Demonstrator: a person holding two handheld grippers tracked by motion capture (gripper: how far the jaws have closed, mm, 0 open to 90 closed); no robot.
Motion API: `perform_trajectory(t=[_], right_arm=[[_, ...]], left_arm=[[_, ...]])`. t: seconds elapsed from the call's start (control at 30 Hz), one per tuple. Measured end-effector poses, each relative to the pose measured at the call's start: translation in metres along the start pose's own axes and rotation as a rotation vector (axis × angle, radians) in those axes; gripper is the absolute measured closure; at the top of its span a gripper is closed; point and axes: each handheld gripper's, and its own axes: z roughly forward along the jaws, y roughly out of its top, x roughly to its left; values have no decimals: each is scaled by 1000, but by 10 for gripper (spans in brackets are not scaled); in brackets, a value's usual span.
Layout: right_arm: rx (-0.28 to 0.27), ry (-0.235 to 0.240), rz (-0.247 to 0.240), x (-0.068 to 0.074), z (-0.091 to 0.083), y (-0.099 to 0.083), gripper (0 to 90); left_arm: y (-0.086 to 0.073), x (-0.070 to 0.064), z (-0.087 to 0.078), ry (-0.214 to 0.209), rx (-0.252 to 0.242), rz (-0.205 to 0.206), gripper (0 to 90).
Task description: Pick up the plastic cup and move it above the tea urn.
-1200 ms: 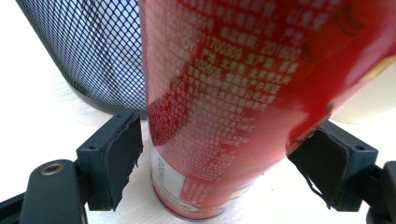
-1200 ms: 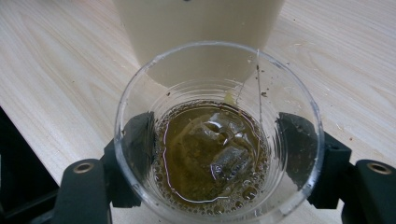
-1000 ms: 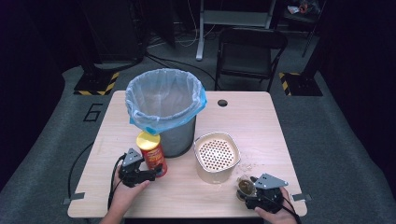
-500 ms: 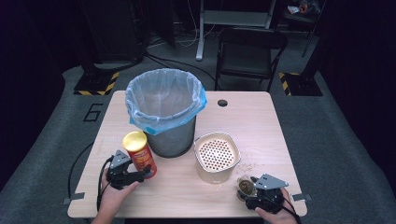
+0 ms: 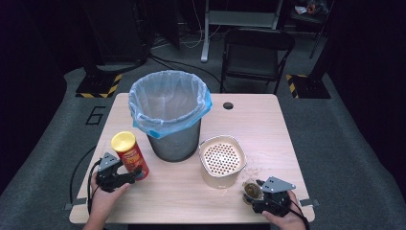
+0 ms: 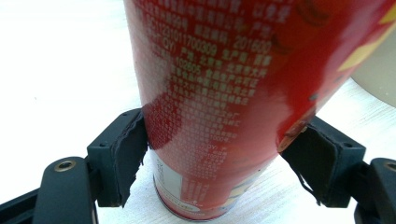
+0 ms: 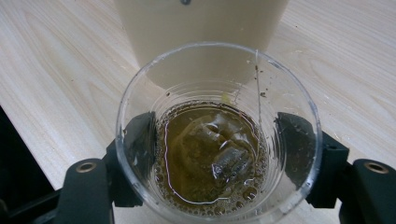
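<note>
Brown tea (image 7: 212,154) — inside clear cup (image 7: 140,93)

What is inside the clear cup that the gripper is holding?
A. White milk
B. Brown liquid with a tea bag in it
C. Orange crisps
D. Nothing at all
B. In the right gripper view, the clear cup sits between the black jaws of the right gripper and holds brownish, bubbly liquid with what looks like a tea bag soaking in it.
</note>
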Motion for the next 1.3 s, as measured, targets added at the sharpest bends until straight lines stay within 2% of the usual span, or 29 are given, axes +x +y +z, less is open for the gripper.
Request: perform_trajectory(t=[0.03,0.3,0.37,0.4,0.43,0.5,0.53,0.63,0.73,0.87,1.03,1.2,1.23,1.3], right_arm=[[2,7,-5,-2,0,0,306],[-1,2,-22,-15,-2,0,314],[-12,3,-12,-25,-5,0,319],[-15,-1,-5,-29,-6,1,342],[-27,3,-4,-35,-7,2,363],[-34,-19,14,-44,-7,5,365],[-38,-19,14,-48,-8,6,365],[-59,-5,32,-57,-7,7,365],[-92,-10,10,-64,0,6,364],[-94,-37,3,-73,6,10,363],[-102,-53,0,-83,8,20,364],[-108,-70,-52,-93,9,36,364],[-112,-73,-73,-97,9,45,364],[-121,-75,-83,-99,10,49,364]], left_arm=[[-1,0,1,7,-18,-6,232],[-4,2,2,-12,-32,-27,223],[-5,2,2,-16,-35,-28,222],[-5,2,2,-21,-25,-26,222],[-5,2,3,-16,-36,-29,221],[-6,2,3,-17,-36,-31,221],[-6,3,2,-23,-24,-31,219],[-6,2,3,-18,-35,-33,219],[-7,2,3,-19,-37,-37,219],[-7,3,3,-15,-32,-27,221],[-8,3,4,-21,-26,-34,221],[-8,3,4,-19,-26,-32,221],[-8,3,4,-21,-23,-33,221],[-8,3,4,-19,-24,-32,222]])
